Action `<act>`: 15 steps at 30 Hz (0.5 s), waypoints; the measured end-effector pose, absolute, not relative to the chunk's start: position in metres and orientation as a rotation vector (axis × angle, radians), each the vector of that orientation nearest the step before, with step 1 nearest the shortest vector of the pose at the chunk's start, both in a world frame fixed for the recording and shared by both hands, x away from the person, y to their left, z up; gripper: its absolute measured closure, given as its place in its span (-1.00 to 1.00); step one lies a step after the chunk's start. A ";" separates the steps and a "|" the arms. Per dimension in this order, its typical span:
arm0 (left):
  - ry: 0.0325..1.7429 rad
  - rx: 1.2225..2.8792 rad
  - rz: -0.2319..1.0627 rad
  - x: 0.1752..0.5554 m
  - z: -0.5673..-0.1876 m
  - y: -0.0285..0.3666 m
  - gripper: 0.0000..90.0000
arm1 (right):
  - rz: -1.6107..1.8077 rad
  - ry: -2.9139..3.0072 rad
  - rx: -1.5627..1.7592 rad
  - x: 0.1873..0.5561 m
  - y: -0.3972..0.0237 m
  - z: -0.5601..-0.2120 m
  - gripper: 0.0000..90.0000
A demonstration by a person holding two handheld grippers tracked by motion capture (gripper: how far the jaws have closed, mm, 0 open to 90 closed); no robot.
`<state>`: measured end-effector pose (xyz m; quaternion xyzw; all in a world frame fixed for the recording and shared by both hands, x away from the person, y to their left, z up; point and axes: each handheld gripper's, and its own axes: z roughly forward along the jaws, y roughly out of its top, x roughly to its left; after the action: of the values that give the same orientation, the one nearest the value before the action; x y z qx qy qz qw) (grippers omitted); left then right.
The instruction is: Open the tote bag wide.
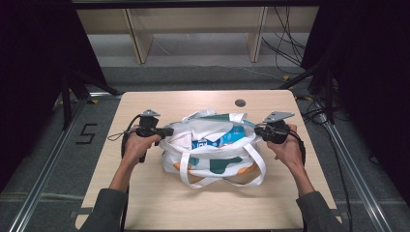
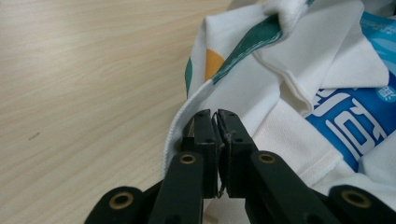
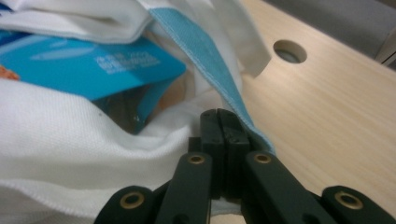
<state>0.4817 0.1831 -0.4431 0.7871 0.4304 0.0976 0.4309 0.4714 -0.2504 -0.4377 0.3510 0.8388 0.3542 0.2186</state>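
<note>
A white cloth tote bag (image 1: 212,162) with teal and orange patches sits in the middle of the wooden table (image 1: 145,193), its mouth pulled wide. Inside lies a blue package (image 1: 227,137) with white lettering (image 2: 355,126). My left gripper (image 1: 169,130) is at the bag's left rim, its jaws shut on the hemmed edge (image 2: 184,116). My right gripper (image 1: 257,129) is at the right rim, jaws shut on the blue-trimmed edge (image 3: 210,51). In the right gripper view the package (image 3: 93,65) sits just behind the fabric. The bag's two white handles (image 1: 222,181) hang over its near side.
A round cable hole (image 1: 240,103) is in the table's far edge, right of centre, and shows close by in the right gripper view (image 3: 289,51). Bare tabletop lies on all sides of the bag. Shelf legs and cables stand on the floor beyond.
</note>
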 end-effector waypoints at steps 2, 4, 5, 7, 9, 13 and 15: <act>1.056 1.958 0.251 0.478 -0.438 0.182 0.87 | 0.999 2.321 0.981 0.469 -0.249 -0.435 1.00; 1.028 1.943 0.249 0.473 -0.432 0.180 0.83 | 1.040 2.299 0.956 0.463 -0.249 -0.427 1.00; 1.021 1.919 0.245 0.469 -0.429 0.177 0.81 | 1.073 2.299 0.944 0.460 -0.248 -0.422 1.00; 0.998 1.913 0.253 0.465 -0.425 0.176 0.72 | 1.125 2.263 0.907 0.452 -0.248 -0.411 0.98; 0.971 1.880 0.267 0.454 -0.418 0.172 0.58 | 1.162 2.249 0.892 0.446 -0.248 -0.404 0.91; 0.949 1.801 0.237 0.441 -0.407 0.173 0.36 | 1.221 2.217 0.902 0.434 -0.247 -0.396 0.63; 0.934 1.807 0.248 0.434 -0.403 0.174 0.26 | 1.220 2.217 0.899 0.431 -0.248 -0.394 0.48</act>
<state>0.4339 0.1742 -0.4030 0.7535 0.3895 0.1036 0.5195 0.4306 -0.2479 -0.3938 0.3259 0.8042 0.4426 0.2262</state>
